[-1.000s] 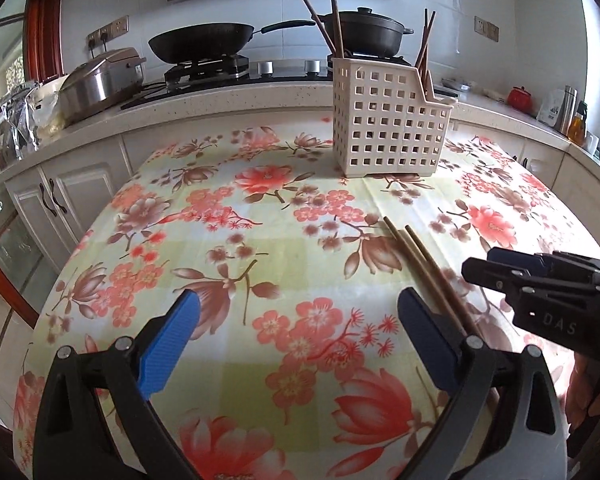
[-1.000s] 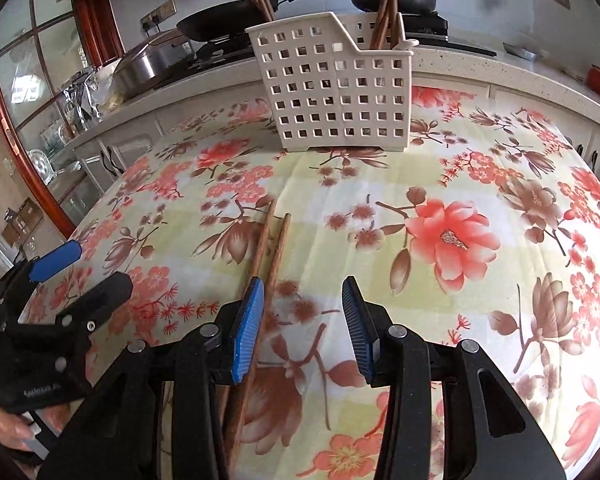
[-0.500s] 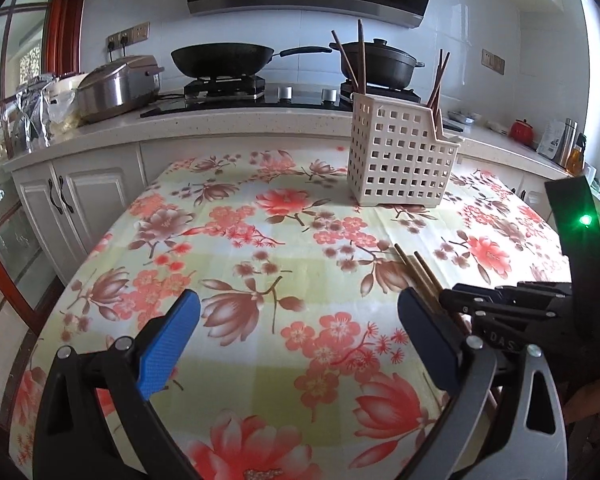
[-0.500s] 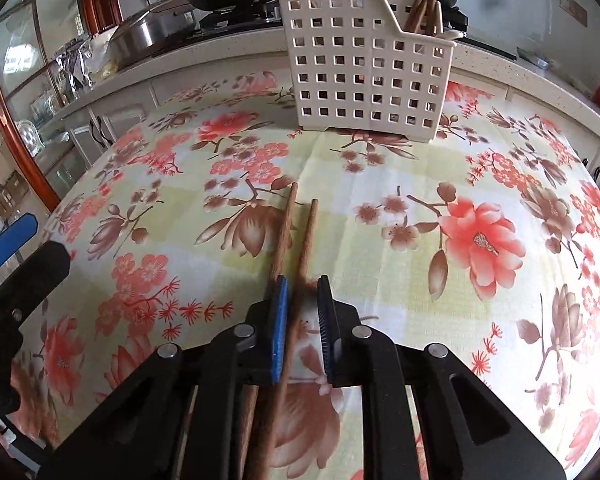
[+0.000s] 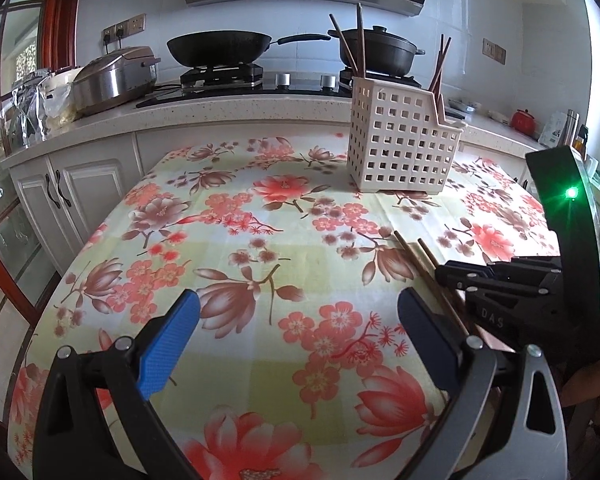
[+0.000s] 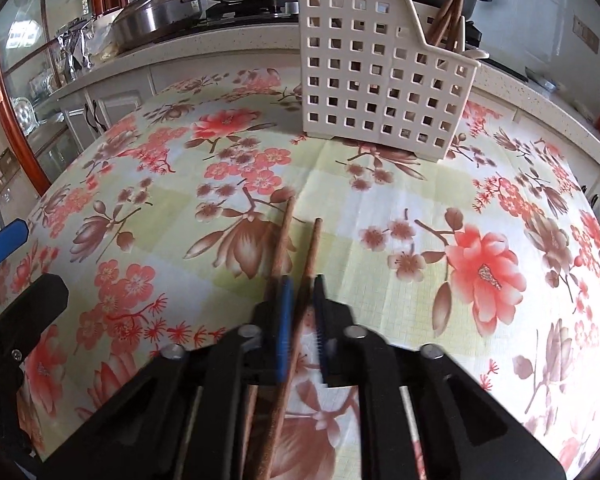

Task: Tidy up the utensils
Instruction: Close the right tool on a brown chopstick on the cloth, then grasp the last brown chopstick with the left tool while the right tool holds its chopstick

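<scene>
From the left wrist camera, the left tongs point(image 5: 298, 340) are wide apart with nothing between the blue pads. They hang over the flowery tabletop point(image 5: 260, 248). A white basket point(image 5: 402, 140) stands at 1 o'clock, far back on the cloth. Some brown sticks poke up out of it. Two chopsticks point(image 5: 420, 264) lie side by side at 3 o'clock on the cloth. The right tongs point(image 5: 450, 274) come in from the right and sit on them. A green light point(image 5: 571, 192) glows on the black part above. Behind the tabletop there is a stove with a wok point(image 5: 220, 46) at 11 o'clock and a black pot point(image 5: 380, 50) at 12 o'clock. A shiny rice cooker point(image 5: 114, 78) sits at 10 o'clock.

From the right wrist camera, the right tongs point(image 6: 302, 312) have just been closing and are now narrow. They pinch the right chopstick point(image 6: 310, 256) between the pads. The left chopstick point(image 6: 282, 240) lies just outside the left pad, close beside the other one. Both point up toward 12 o'clock. The basket point(image 6: 380, 80) stands at 12 o'clock, well apart from the tips. The left tongs point(image 6: 4, 240) show at 9 o'clock, at the edge of the picture.
</scene>
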`<action>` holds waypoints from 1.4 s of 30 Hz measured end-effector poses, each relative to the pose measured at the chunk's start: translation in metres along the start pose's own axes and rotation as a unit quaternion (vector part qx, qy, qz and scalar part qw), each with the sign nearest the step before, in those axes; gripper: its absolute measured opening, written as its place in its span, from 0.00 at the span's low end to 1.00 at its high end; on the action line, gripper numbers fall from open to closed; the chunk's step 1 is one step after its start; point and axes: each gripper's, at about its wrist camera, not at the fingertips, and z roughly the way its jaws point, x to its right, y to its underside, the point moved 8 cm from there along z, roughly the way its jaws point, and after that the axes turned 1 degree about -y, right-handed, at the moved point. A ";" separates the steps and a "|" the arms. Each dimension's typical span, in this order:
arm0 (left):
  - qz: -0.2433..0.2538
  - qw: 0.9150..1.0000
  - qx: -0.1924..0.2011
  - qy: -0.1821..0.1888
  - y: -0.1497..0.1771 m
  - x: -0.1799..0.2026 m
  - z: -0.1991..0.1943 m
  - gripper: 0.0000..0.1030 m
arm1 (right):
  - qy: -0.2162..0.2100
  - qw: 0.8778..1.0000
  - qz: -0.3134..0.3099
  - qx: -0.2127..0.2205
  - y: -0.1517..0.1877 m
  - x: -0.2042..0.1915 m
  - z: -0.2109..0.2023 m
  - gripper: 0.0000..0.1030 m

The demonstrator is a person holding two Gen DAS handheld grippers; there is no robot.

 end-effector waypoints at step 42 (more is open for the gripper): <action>0.039 0.992 -0.120 0.000 -0.006 0.111 0.089 0.19 | -0.037 0.992 0.106 0.063 0.029 0.089 -0.052 0.06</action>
